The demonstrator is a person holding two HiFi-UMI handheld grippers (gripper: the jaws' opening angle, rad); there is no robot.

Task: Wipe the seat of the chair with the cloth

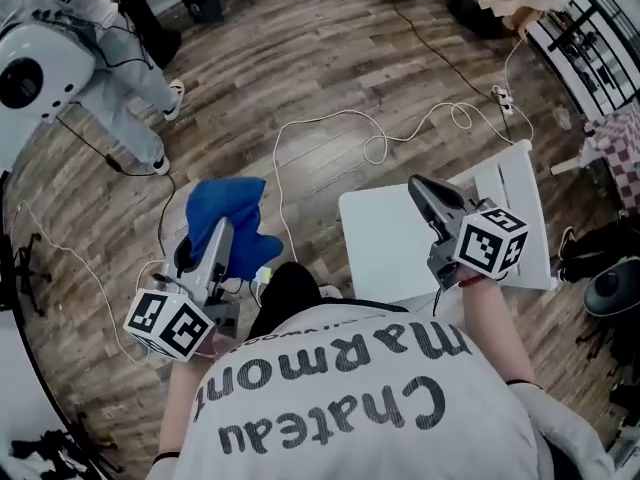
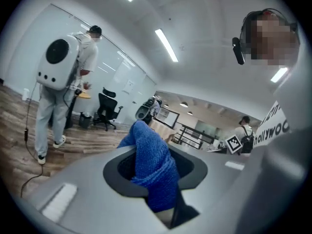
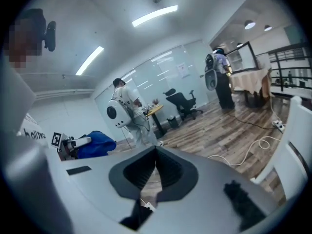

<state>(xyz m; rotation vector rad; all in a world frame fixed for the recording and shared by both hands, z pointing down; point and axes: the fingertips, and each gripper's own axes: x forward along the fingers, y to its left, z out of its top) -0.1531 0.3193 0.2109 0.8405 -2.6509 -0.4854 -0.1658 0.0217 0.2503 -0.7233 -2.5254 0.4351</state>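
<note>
While the left gripper [image 1: 222, 233] clamps the blue cloth [image 1: 238, 208] between its jaws, the cloth hangs over the wooden floor [image 1: 330, 68], left of the white chair [image 1: 385, 248]. The right gripper [image 1: 420, 186] hovers above the seat, jaws closed together on nothing.

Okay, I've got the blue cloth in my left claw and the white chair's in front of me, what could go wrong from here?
1. The left claw pinches only part of the blue cloth; the rest bunches loose, so it may slip out while wiping.
2. The right claw is shut on nothing, so the chair seat is unsteadied and might slide.
3. The white cable loops on the floor beside the chair; a foot could snag it.
</note>
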